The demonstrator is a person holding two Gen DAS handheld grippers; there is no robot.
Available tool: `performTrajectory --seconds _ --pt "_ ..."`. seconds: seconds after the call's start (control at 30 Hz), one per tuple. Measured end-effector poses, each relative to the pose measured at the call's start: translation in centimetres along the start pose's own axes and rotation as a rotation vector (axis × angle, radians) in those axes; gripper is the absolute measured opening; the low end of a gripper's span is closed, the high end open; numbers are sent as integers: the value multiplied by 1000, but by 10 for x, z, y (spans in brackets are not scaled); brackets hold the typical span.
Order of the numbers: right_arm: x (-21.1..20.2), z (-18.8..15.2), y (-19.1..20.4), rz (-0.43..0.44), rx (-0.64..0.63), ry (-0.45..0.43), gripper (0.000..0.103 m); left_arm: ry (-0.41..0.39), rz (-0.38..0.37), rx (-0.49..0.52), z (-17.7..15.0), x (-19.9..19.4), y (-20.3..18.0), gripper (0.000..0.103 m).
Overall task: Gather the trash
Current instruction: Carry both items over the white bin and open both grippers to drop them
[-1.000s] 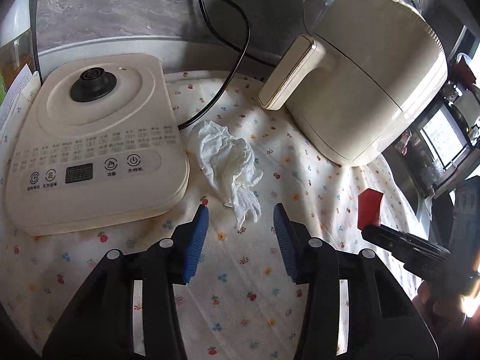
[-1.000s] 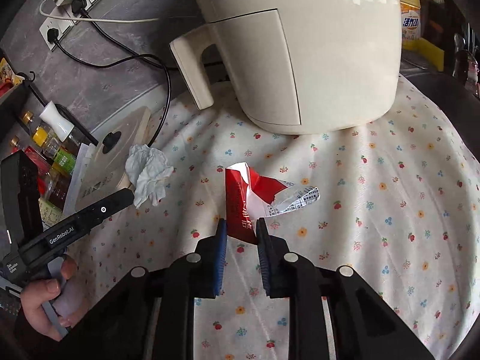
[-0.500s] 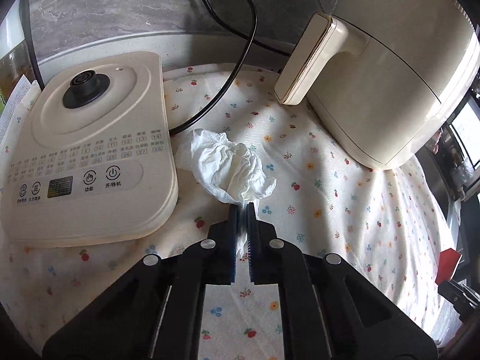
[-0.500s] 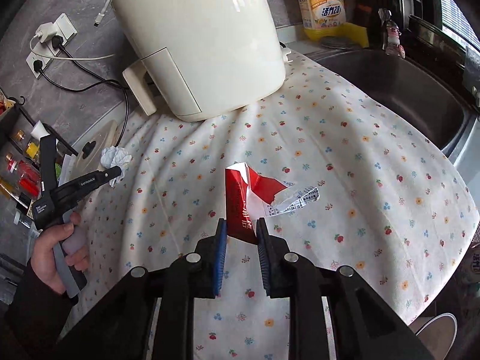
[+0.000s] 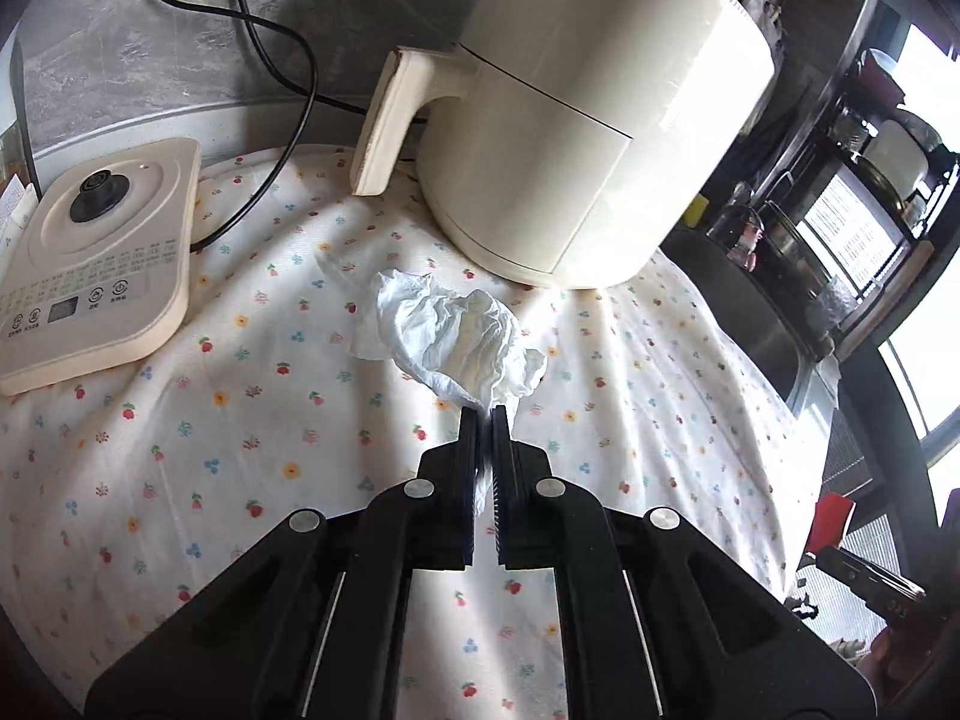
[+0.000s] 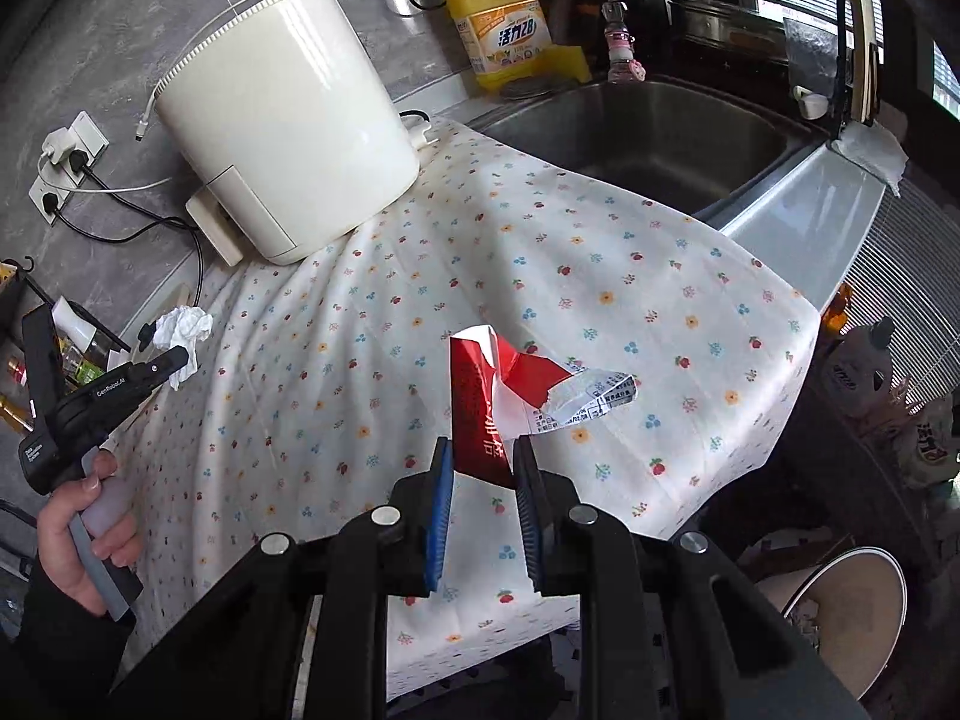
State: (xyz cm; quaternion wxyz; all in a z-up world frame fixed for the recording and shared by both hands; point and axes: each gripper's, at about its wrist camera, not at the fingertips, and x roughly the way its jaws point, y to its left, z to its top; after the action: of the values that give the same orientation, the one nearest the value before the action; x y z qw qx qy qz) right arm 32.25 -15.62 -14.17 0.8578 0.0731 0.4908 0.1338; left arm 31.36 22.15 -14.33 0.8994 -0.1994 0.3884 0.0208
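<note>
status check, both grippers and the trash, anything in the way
Left gripper shut on crumpled tissue. Right gripper shut on red wrapper. Both pieces lifted off the floral cloth. Nothing in the way.

Tissue (image 5: 456, 336) tail hidden between hand-held gripper (image 5: 485, 420) pads; bin (image 6: 840, 612) cut off by frame edge.

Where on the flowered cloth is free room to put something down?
The widest bare patch of the flowered cloth lies between the air fryer, the sink and the cloth's front edge. A smaller one lies in front of the control base. Between fryer and base it is crowded with cables.
</note>
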Motion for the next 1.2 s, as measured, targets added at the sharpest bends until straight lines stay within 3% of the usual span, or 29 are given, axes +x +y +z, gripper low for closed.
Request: performTrajectory --seconds 0.37,0.87,0.9,0.93,1.0,1.2 --pt "-61 -37 -114 -92 152 -35 21 66 -127 170 -54 6 -132 5" --pt "-111 -117 -273 -258 405 -7 24 221 -304 382 -148 28 -299 5" --pt "-114 -123 -279 -266 417 -4 27 232 -314 394 -155 30 -309 5" --pt "-117 -128 -285 -274 429 -5 44 244 -324 405 -162 31 -318 5" --pt "-127 -138 -296 -298 445 -25 58 270 -343 430 -177 34 -336 5" --pt "-152 -166 -328 -321 499 -33 59 355 -397 486 -222 46 -383 5"
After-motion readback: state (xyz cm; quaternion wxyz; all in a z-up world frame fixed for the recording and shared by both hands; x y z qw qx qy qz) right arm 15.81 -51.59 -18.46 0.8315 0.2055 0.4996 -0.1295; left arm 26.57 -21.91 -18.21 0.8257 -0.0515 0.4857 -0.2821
